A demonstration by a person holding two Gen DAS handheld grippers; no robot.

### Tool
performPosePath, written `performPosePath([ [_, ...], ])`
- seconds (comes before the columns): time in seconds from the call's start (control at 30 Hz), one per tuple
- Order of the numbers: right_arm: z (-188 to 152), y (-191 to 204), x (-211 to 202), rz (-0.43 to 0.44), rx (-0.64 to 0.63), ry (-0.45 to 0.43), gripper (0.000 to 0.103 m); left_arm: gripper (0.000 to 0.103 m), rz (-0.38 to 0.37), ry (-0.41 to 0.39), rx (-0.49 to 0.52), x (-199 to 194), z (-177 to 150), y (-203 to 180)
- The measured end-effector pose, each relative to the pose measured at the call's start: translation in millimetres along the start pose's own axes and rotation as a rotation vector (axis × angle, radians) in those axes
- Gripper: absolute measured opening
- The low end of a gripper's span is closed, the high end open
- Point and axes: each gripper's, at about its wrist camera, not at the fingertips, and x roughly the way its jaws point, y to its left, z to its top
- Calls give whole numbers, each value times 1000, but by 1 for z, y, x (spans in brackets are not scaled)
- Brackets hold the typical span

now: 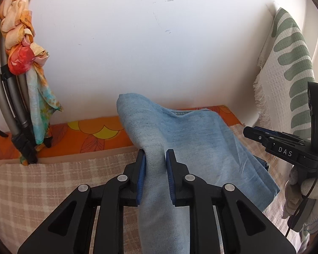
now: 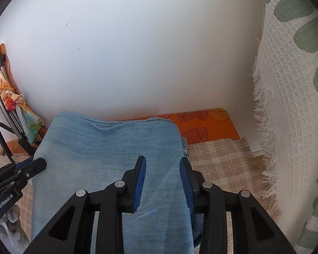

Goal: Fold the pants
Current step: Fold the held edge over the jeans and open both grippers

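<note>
The light blue denim pants [image 1: 186,139] lie on a beige plaid blanket [image 1: 53,182]. My left gripper [image 1: 155,154] is shut on a bunched fold of the pants and holds it raised. In the right wrist view the pants [image 2: 99,148] spread wide in front, and my right gripper [image 2: 163,163] is shut on their right edge. The right gripper also shows in the left wrist view [image 1: 265,135], at the far right of the cloth. The left gripper shows at the left edge of the right wrist view [image 2: 36,165].
An orange leaf-print sheet [image 1: 91,135] covers the surface near the white wall. A white and green towel [image 2: 296,105] hangs on the right. A metal stand with a colourful scarf [image 1: 27,59] is at the left.
</note>
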Motion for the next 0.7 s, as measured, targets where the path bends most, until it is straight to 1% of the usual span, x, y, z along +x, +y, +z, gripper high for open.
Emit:
performPosePath([
  [0.17,-1,6,-14,6,3,-16,35,18,-7,-19,-2,-13,1,4],
  [0.37,-10,17,-25,3,1,-24,39,18,-5,-50,57,-37,1,-9],
  [0.47,-16,22,-33,-7,-1,-38,47,18,-15,-52,55,-48,1,-10],
  [0.5,-19,24,-38,-14,-2,-45,52,18,-16,-52,55,-52,0,-9],
  [0.57,-23,30,-50,-31,-12,-62,54,18,-19,-56,58,-61,-3,-7],
  [0.63,-27,35,-61,-26,-16,-77,59,18,-18,-65,58,-71,-6,-6],
  [0.7,-32,40,-74,-26,-14,-92,61,18,-20,-68,53,-81,-10,-5],
])
